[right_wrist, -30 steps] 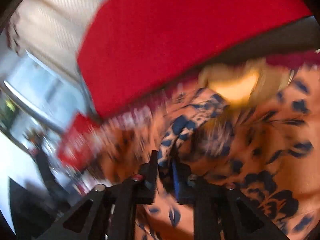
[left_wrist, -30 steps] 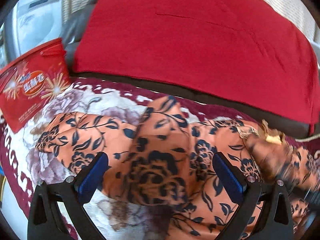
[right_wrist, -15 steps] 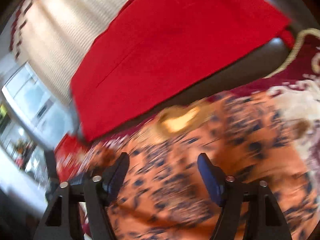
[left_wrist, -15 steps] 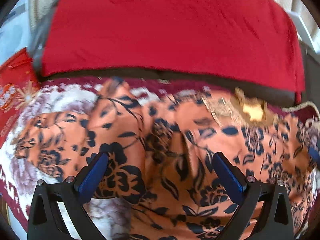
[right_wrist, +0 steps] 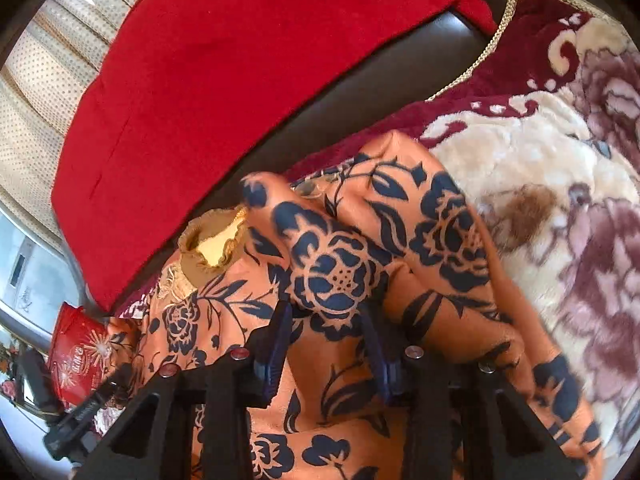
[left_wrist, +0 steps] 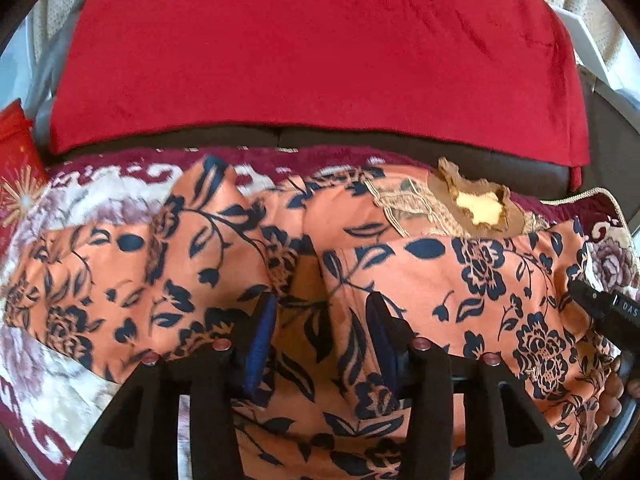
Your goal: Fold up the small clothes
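Covering the sofa back far ahead of both tongs, the red throw (left_wrist: 320,60) takes no part in the job. Nearer, a plush floral blanket (right_wrist: 560,184) is spread on the seat as the folding bed, which is why the garment (left_wrist: 460,280) lies flat on it. This orange top with dark blue flowers stretches across the blanket right under and ahead of both tongs, its ruffled collar (left_wrist: 476,204) ahead and right of the left tongs, ahead and left of the right ones.

The left tongs (left_wrist: 320,340) are partly closed, their blue pads on either side of a raised ridge of cloth near the garment's middle; whether they actually bite it I cannot tell. The right tongs (right_wrist: 328,344) stand likewise, narrowed around a bunched fold by the garment's right edge, with cloth heaped just past their tips; a firm pinch is not clear there either.

I judge both are gathering cloth for a fold, each taking a ridge so the fabric can be lifted evenly. A red packet (right_wrist: 76,352) lies well to the left of both, out of play.
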